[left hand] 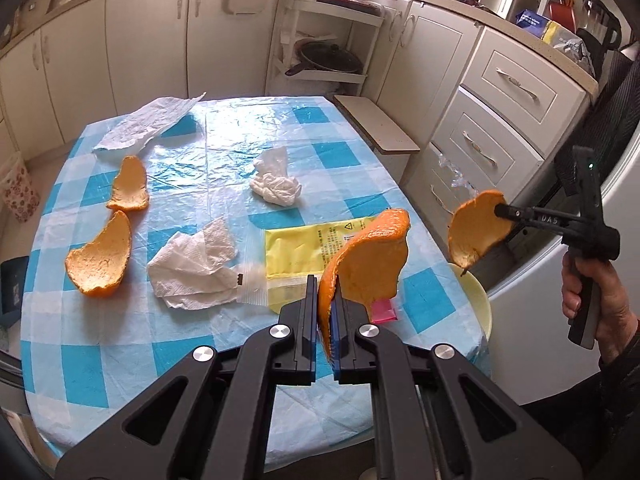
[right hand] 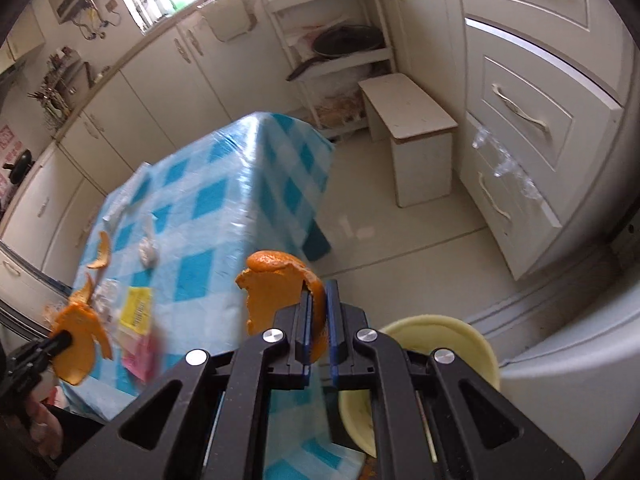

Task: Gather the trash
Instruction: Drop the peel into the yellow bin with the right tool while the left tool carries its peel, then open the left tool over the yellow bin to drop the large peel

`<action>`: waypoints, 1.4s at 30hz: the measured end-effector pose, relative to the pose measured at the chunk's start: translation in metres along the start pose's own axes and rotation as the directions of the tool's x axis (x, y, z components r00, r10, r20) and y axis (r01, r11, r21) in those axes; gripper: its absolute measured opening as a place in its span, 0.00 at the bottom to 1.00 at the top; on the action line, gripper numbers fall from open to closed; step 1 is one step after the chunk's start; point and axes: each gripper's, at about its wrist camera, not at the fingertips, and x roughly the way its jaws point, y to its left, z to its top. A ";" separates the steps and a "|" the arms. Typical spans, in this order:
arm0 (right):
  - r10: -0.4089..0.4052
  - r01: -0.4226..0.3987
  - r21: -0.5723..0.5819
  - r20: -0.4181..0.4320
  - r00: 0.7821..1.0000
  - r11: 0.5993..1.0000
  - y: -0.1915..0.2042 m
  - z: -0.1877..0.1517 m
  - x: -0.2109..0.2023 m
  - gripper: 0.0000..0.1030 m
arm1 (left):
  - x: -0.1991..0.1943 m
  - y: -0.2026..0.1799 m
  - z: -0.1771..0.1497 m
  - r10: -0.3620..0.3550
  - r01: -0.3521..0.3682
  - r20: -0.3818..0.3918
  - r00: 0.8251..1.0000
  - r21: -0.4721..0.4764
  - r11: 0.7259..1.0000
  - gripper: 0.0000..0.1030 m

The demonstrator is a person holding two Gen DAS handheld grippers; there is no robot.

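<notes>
On desk (left hand: 224, 132): two peels (left hand: 102, 258) (left hand: 130, 186) at left, flat paper towel (left hand: 144, 124) far left, crumpled tissue (left hand: 276, 184) centre, another tissue (left hand: 196, 268) near, packet (left hand: 304, 252) just right of it. Bowl (left hand: 478, 300) off desk's right edge; stool (left hand: 376, 124) far right.

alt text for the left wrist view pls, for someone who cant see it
The left claw grips an orange peel above a blue-checked table. At right, the right claw holds another peel over a yellow bin. Two peels, three tissues and a yellow packet lie on the table.
</notes>
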 end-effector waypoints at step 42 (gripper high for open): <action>0.102 -0.168 0.172 0.341 0.935 0.971 -0.038 0.031 -0.119 0.64 | 0.107 -0.230 -0.008 -0.098 0.120 -0.151 0.984 0.144 0.982 0.60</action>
